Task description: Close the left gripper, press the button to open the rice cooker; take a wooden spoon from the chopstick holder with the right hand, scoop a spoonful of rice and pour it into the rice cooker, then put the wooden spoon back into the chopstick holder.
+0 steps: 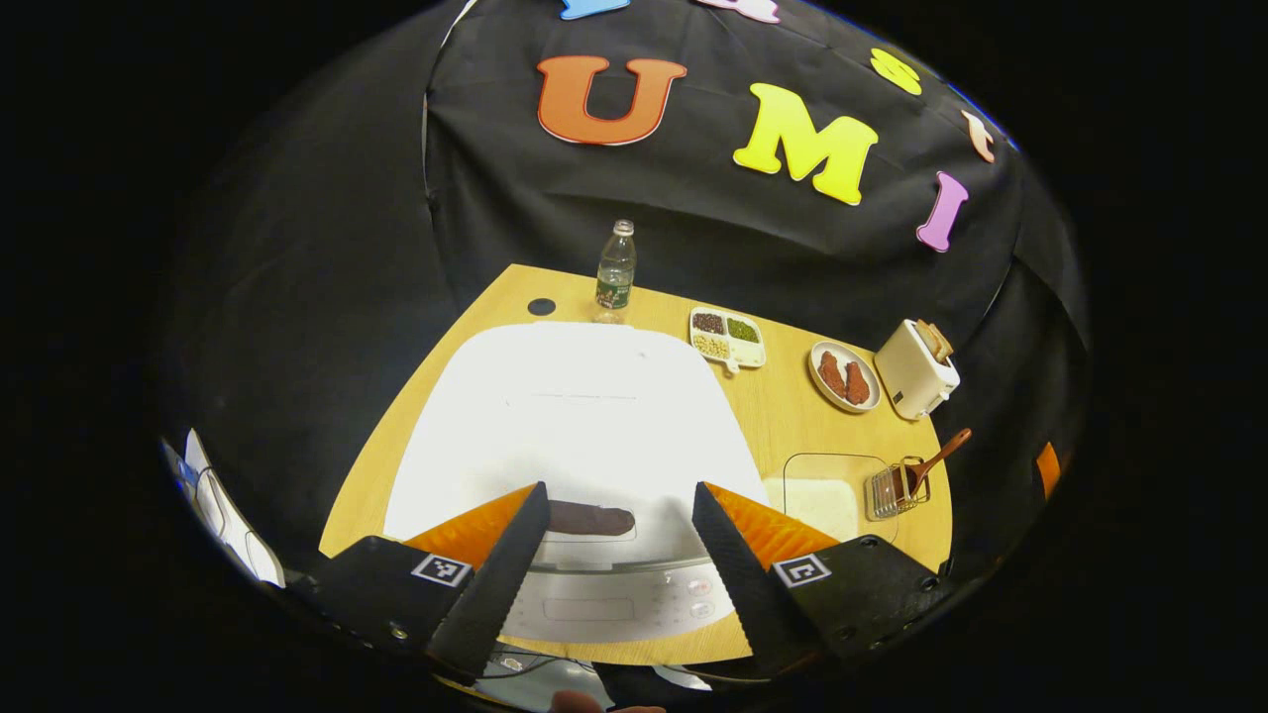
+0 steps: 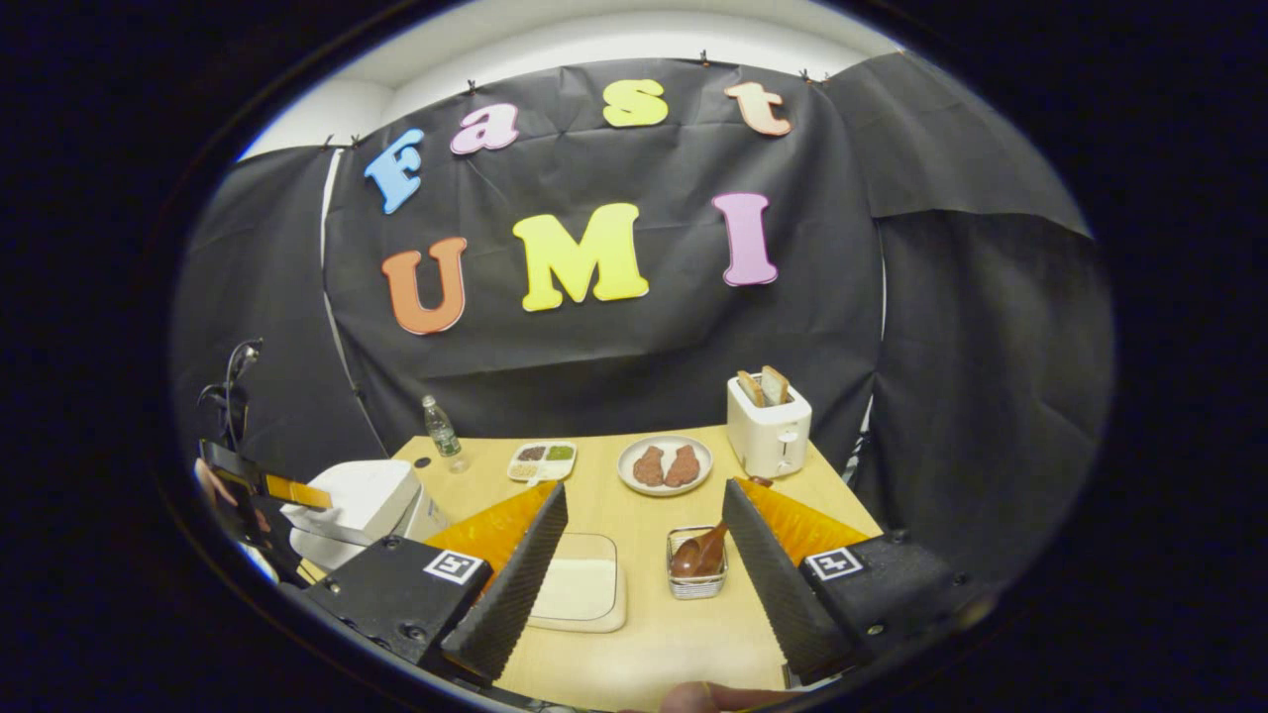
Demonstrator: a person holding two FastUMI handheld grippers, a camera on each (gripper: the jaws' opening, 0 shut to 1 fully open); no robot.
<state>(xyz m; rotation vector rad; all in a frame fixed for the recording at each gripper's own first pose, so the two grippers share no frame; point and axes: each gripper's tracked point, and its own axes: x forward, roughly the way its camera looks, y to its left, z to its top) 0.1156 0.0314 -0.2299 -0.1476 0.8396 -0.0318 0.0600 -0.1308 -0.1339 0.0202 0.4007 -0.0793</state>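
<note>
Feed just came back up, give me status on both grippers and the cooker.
Left gripper open above the rice cooker, lid shut. Right gripper open, empty. Wooden spoon in the chopstick holder. No obstruction seen.

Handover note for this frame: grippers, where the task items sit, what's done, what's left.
Left gripper: open, over the closed rice cooker, its dark lid button between the fingers.
Right gripper: open, empty, back from the chopstick holder.
Wooden spoon sits in the holder; the rice tray lies left of it.
Done: nothing yet.
Left: close left gripper, press button, take spoon, scoop rice, pour into cooker, return spoon.
</note>
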